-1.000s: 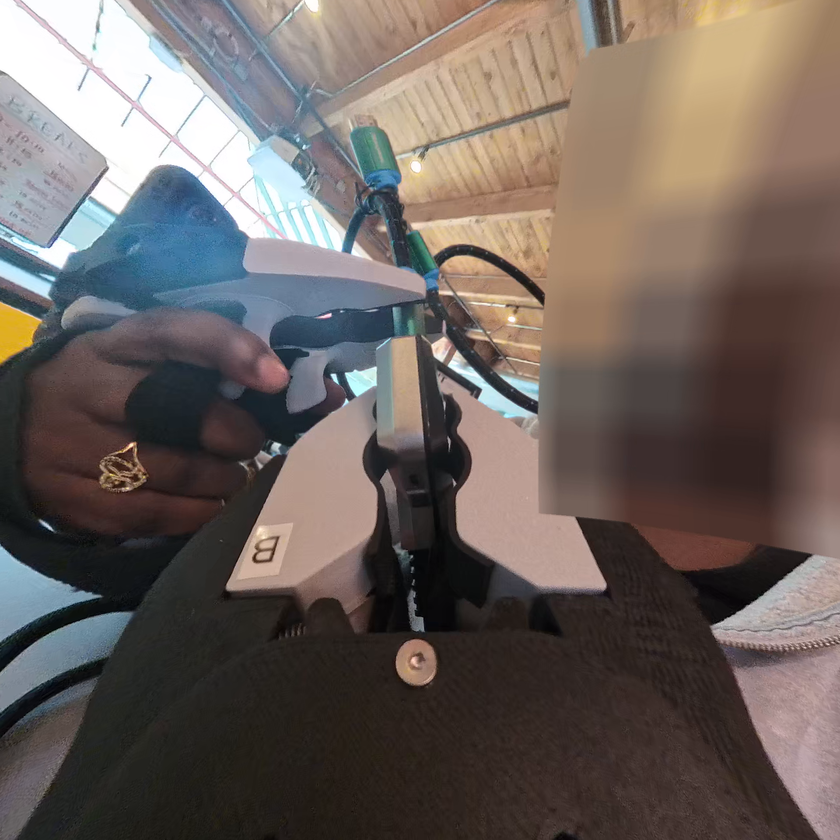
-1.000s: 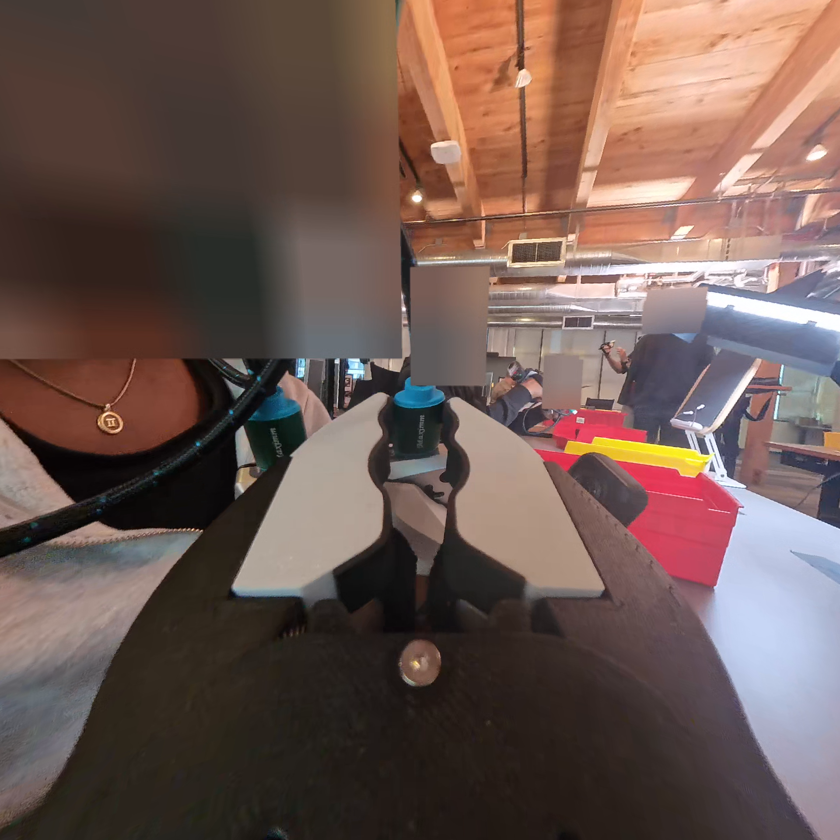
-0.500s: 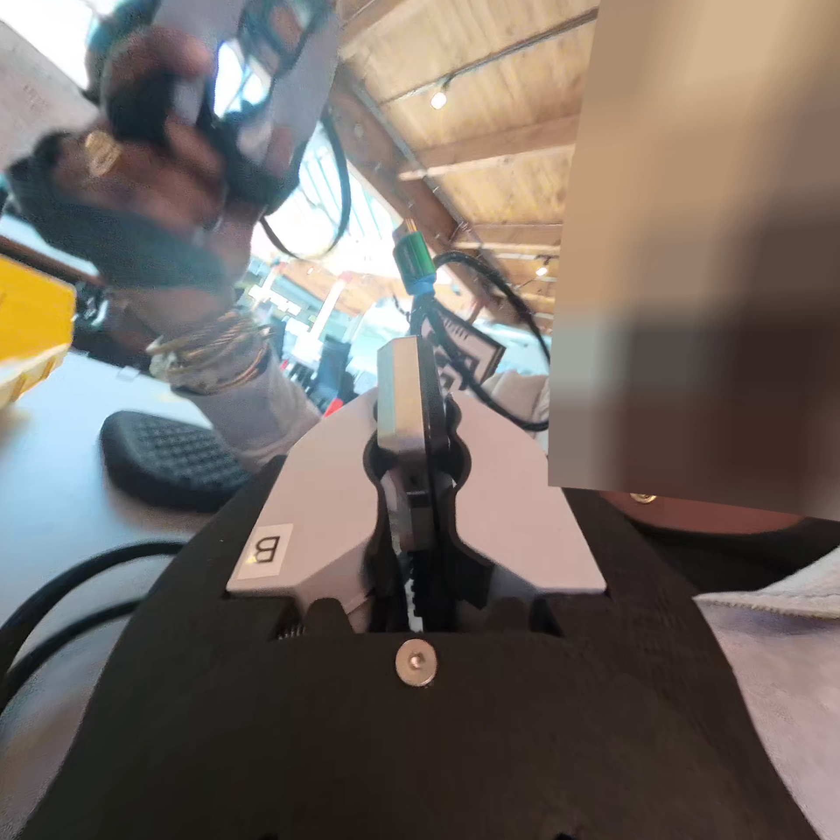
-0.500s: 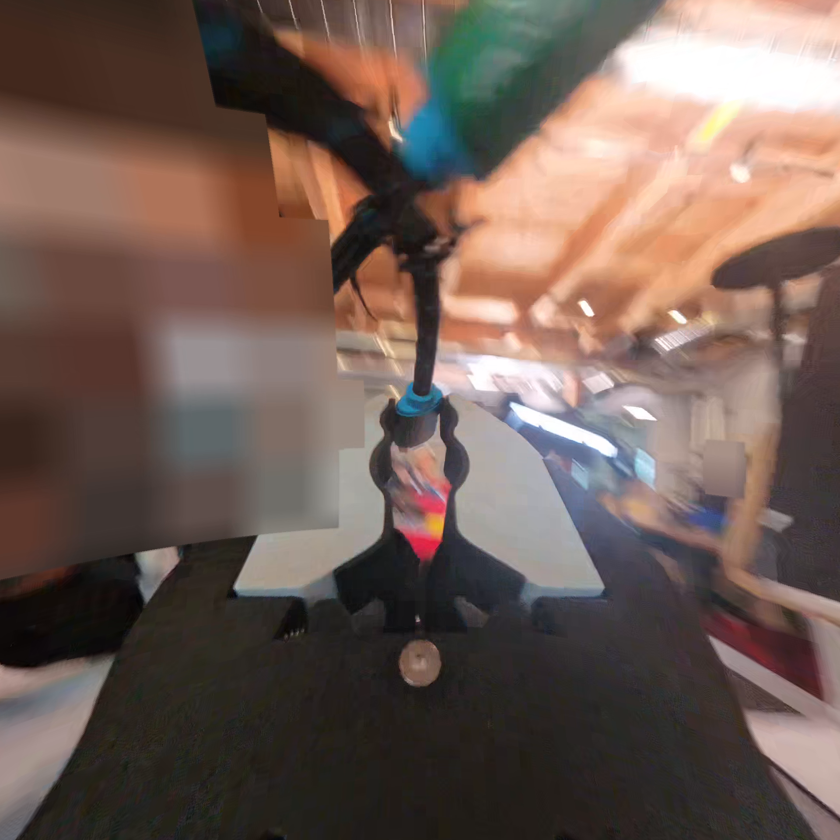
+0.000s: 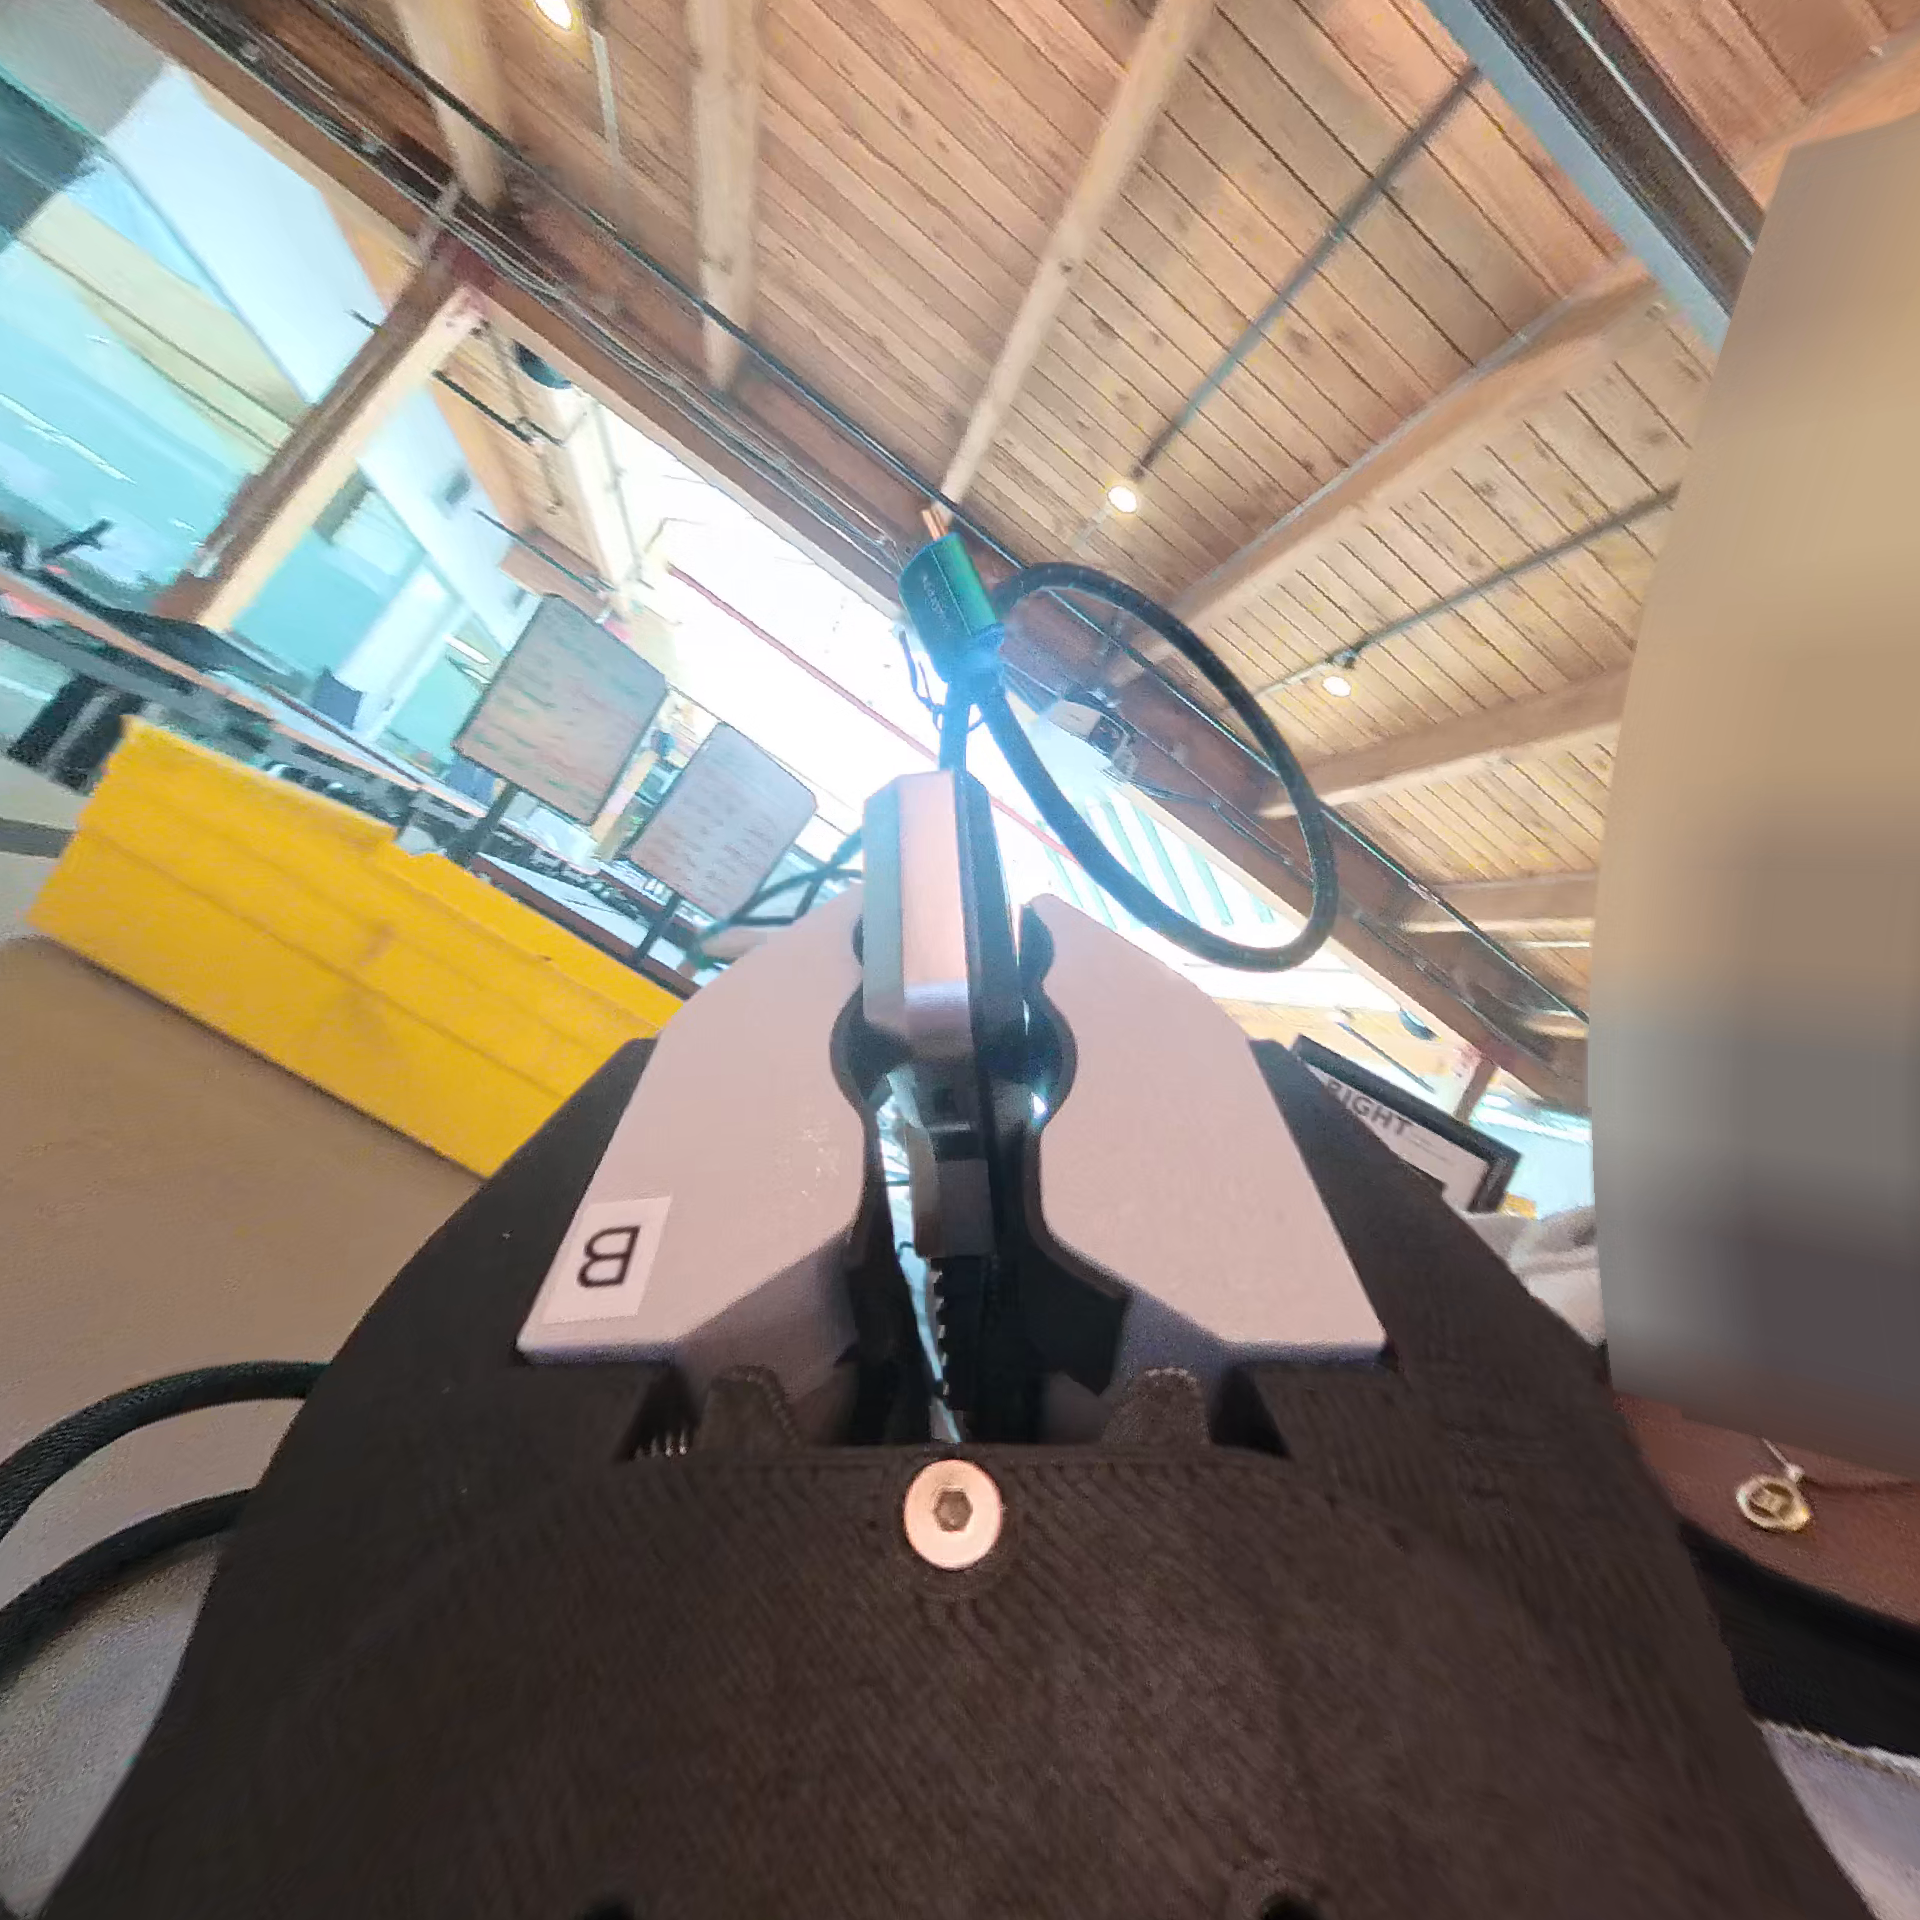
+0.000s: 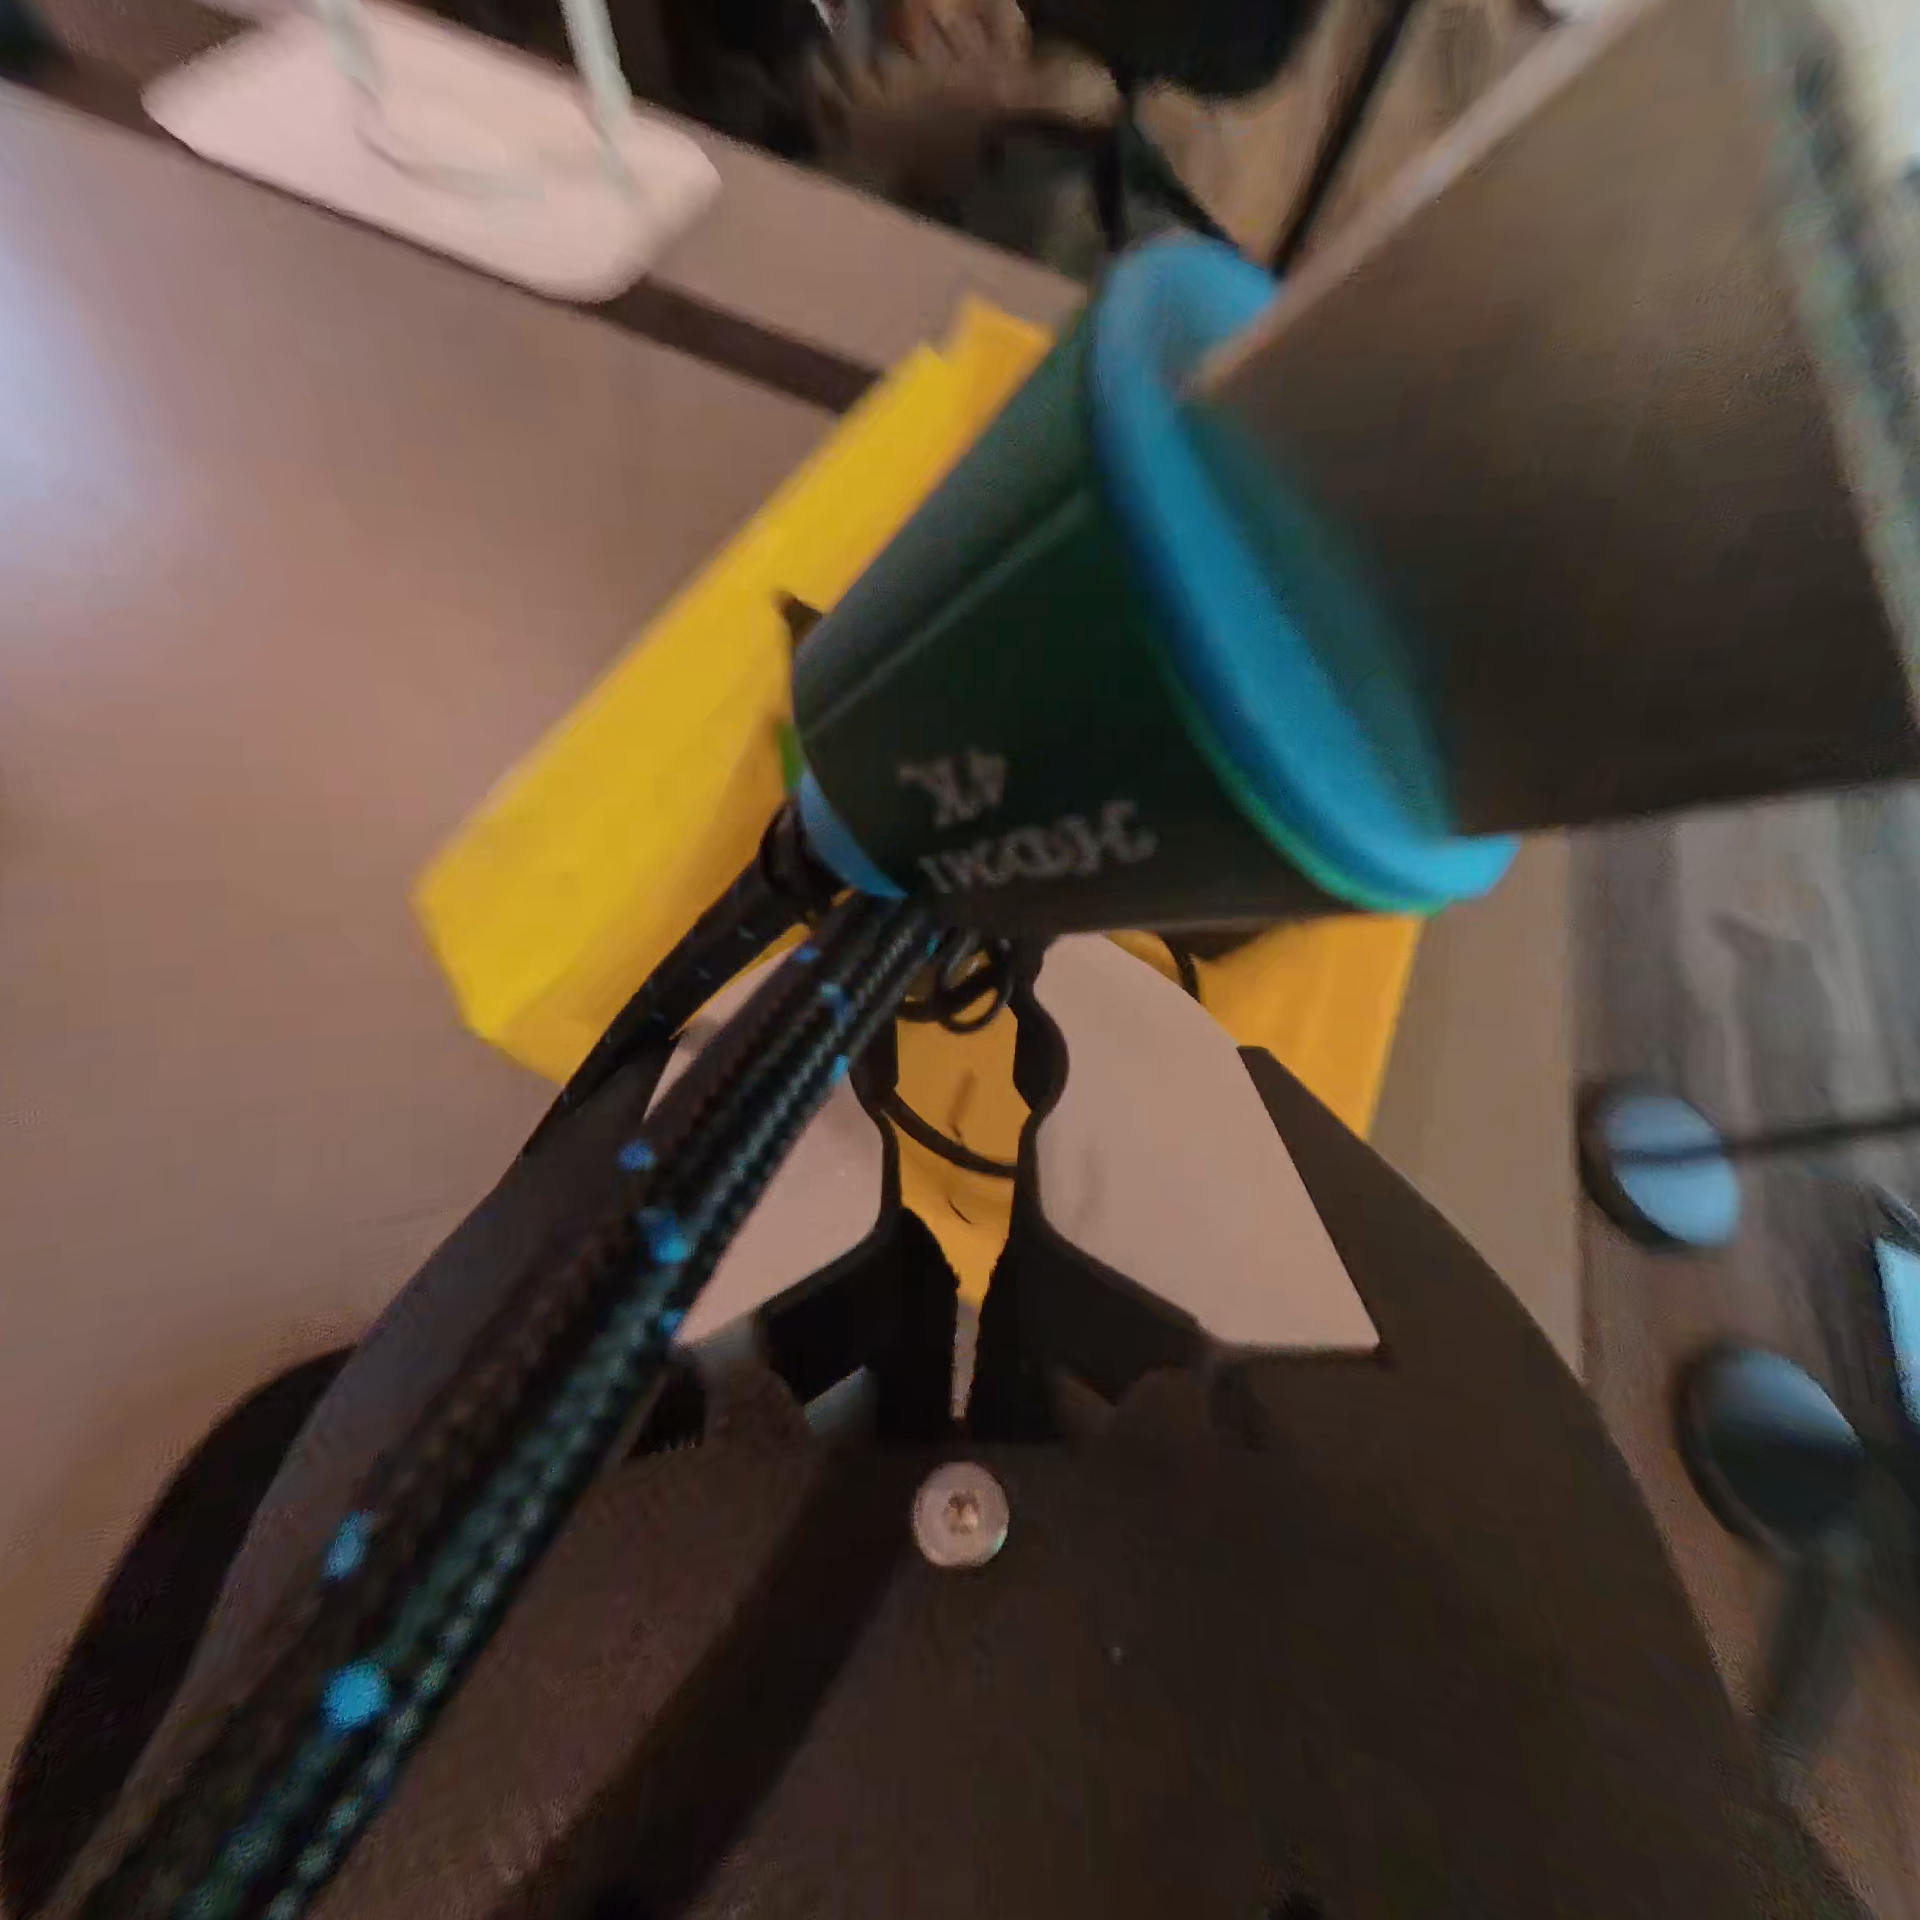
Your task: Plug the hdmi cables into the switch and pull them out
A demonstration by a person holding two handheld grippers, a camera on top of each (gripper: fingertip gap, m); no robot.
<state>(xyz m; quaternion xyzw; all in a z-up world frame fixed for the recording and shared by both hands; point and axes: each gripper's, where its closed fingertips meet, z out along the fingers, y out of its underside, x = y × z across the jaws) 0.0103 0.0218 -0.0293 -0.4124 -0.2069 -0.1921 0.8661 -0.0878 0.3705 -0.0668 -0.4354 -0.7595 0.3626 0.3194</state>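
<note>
My left gripper [image 5: 940, 935] is shut on the grey HDMI switch [image 5: 914, 883] and holds it edge-on, up in the air. Above the switch a green HDMI plug [image 5: 945, 613] points its metal tip upward, and its black cable [image 5: 1247, 748] loops to the right. The right wrist view is blurred. A large green plug with blue rings [image 6: 1039, 707] hangs just in front of my right gripper [image 6: 961, 997] and hides its tips. The plug's braided cable [image 6: 540, 1382] lies across the left finger [image 6: 790, 1195]. The jaws stand close together, with thin black ties between them.
A yellow bin [image 5: 312, 935] sits on the beige table [image 5: 156, 1143] to the left and also shows in the right wrist view [image 6: 623, 831]. Black cables [image 5: 94, 1455] lie at the lower left. A person's chest is close on the right. A white object [image 6: 447, 197] lies farther off.
The right gripper and its hand have left the left wrist view. The right wrist view swung from the ceiling down to the table. No plug shows between its jaws now.
</note>
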